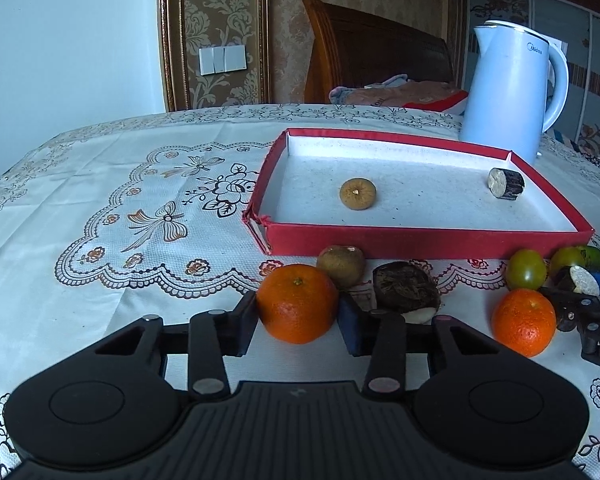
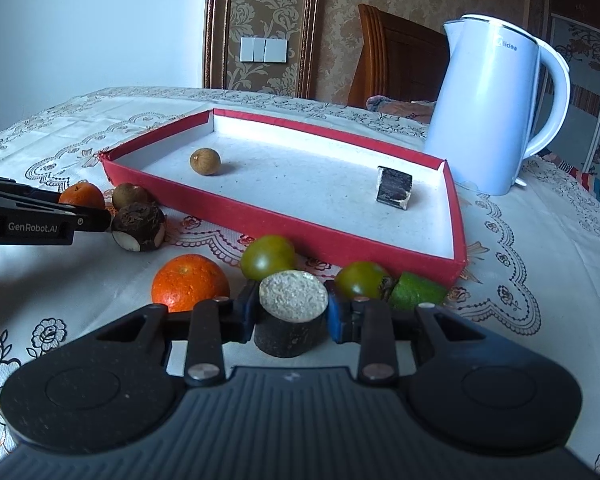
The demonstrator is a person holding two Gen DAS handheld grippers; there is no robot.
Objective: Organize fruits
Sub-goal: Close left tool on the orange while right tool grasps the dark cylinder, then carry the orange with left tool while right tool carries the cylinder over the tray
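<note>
My left gripper [image 1: 300, 320] is shut on an orange mandarin [image 1: 298, 300] that rests on the tablecloth, one pad against each side. My right gripper [image 2: 290, 306] is shut on a dark cylinder piece [image 2: 293, 296] with a pale cut top. Just beyond both stands the red tray [image 1: 420, 240] with a white floor. It holds a round brown fruit [image 1: 358, 194] and another dark cylinder piece [image 1: 506, 184]. In front of the tray lie a brown fruit [image 1: 342, 266], a dark hairy root [image 1: 406, 288], a second mandarin [image 1: 524, 322] and two green tomatoes [image 1: 526, 269].
A pale blue kettle [image 2: 488, 120] stands behind the tray's right corner. A green lime [image 2: 418, 290] lies beside the right gripper. The patterned tablecloth [image 1: 120, 200] spreads to the left of the tray. A wooden headboard [image 1: 372, 48] rises behind the table.
</note>
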